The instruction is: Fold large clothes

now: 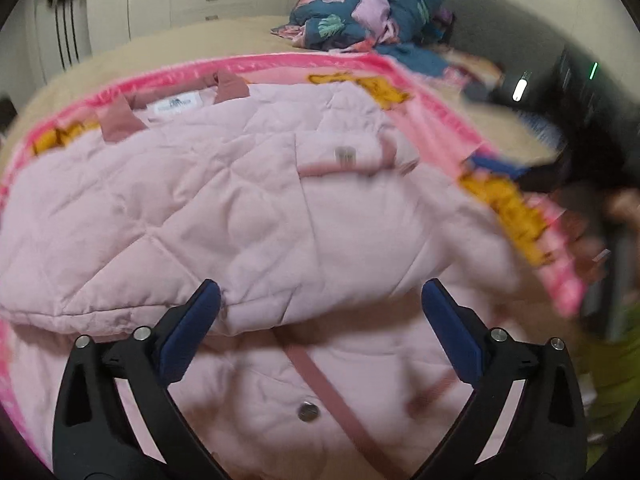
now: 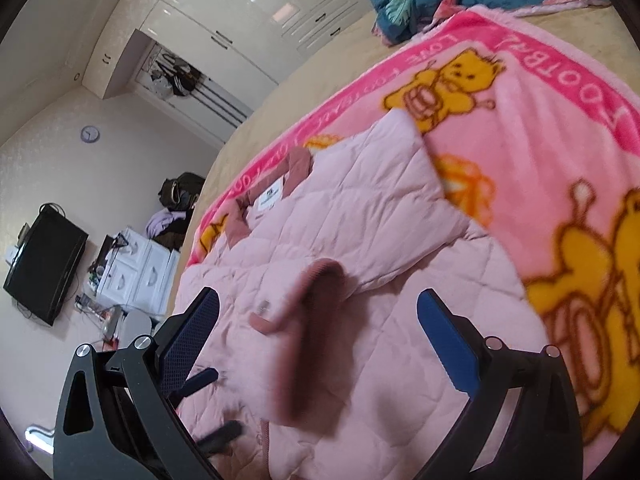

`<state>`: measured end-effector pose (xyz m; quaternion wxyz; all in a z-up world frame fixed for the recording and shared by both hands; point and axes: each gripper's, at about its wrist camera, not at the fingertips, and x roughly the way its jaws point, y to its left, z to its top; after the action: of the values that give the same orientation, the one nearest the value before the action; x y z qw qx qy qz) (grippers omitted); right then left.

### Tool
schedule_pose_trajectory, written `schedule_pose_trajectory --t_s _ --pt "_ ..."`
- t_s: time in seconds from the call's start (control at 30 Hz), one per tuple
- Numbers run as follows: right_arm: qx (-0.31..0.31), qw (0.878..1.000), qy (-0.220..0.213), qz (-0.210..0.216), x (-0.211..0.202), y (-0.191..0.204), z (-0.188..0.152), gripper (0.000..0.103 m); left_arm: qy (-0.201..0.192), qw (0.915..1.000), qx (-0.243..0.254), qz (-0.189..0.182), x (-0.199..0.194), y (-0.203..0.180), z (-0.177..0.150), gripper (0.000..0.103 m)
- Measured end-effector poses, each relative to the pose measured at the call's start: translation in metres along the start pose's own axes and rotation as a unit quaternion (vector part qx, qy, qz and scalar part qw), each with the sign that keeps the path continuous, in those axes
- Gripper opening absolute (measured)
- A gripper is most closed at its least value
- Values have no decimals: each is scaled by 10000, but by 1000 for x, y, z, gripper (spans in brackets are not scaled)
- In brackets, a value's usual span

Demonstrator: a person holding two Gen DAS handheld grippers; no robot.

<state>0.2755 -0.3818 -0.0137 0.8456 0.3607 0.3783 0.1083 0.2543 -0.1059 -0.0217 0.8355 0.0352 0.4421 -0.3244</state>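
A: Where is the quilted pink jacket (image 1: 240, 200) lying?

B: It is lying on the pink teddy-bear blanket (image 2: 540, 128) spread across the bed (image 2: 320, 76), collar (image 2: 296, 168) pointing away, with one sleeve already folded across the body so its ribbed cuff (image 2: 316, 320) is resting on the front.

A: Are the grippers holding anything?

B: No. The left gripper (image 1: 320, 296) is hanging with its jaws wide apart above a folded edge, gripping nothing. The right gripper (image 2: 318, 300) is also standing wide apart over the cuff, its pads clear of the fabric.

A: How is it going to handle?

B: Probably light, puffy and soft, tending to spring back and slide. Pinching a seamed hem or the shoulder edge looks safer than grabbing the padded middle.
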Motion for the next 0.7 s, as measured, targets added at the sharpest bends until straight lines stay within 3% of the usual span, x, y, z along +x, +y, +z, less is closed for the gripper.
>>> schedule_pose_trajectory --t_s 0.1,0.17,0.4,0.63,0.7 --pt "-1 9997 252 74 16 6 -5 99 -89 9984 -383 -406 -12 15 10 94" --pt "-23 9992 383 87 25 10 -9 99 -216 9975 -575 -341 -22 30 22 94" --pt "-154 9958 902 -36 63 17 -33 99 -804 9879 -1113 715 -68 99 45 94" --pt "-282 9956 888 -24 87 25 -51 99 -1152 9622 -1806 1680 -110 173 23 94" --pt "-379 9960 811 -25 90 28 -53 92 -1247 9550 -2063 1730 -119 190 16 94"
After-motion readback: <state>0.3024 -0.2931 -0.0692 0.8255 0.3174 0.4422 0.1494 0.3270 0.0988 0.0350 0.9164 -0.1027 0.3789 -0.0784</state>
